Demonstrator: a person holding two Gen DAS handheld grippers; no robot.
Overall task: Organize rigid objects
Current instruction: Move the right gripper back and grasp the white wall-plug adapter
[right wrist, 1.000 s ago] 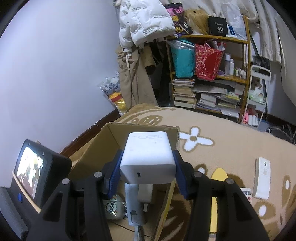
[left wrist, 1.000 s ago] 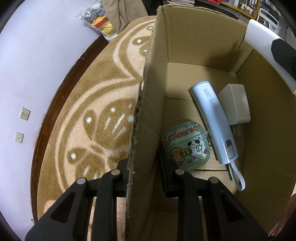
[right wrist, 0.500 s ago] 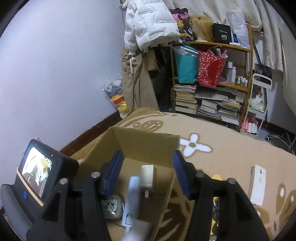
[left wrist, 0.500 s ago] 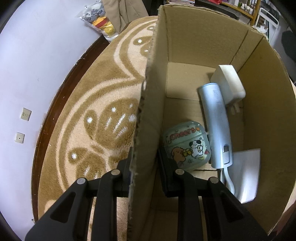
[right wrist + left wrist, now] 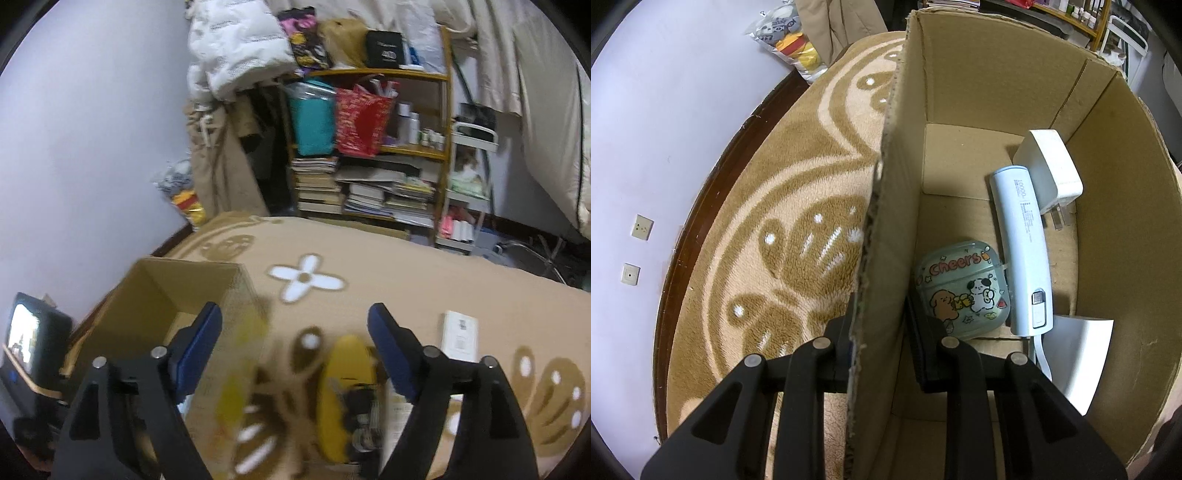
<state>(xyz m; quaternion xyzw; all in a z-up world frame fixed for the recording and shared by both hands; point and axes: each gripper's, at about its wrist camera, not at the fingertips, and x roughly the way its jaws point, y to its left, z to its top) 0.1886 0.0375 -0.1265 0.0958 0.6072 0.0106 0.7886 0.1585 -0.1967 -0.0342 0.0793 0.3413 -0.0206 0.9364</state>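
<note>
In the left wrist view my left gripper (image 5: 879,325) is shut on the side wall of an open cardboard box (image 5: 886,206), one finger inside and one outside. Inside lie a pale green earbud case (image 5: 960,288) marked "Cheers", a light blue power bank (image 5: 1025,236), a white plug charger (image 5: 1049,166) at the back and a white charger block (image 5: 1078,354) at the near right. My right gripper (image 5: 295,317) is open and holds nothing, above the carpet to the right of the box (image 5: 177,284). A blurred yellow object (image 5: 343,387) lies below it.
A small white box (image 5: 460,336) rests on the tan patterned carpet (image 5: 388,280) to the right. A shelf with books and bags (image 5: 369,184) and a white cart (image 5: 469,177) stand at the back. A bag of plush toys (image 5: 790,48) leans against the wall.
The right gripper opened and let go of the white charger block, which dropped into the box. It then swung right, away from the box. The left gripper kept its hold.
</note>
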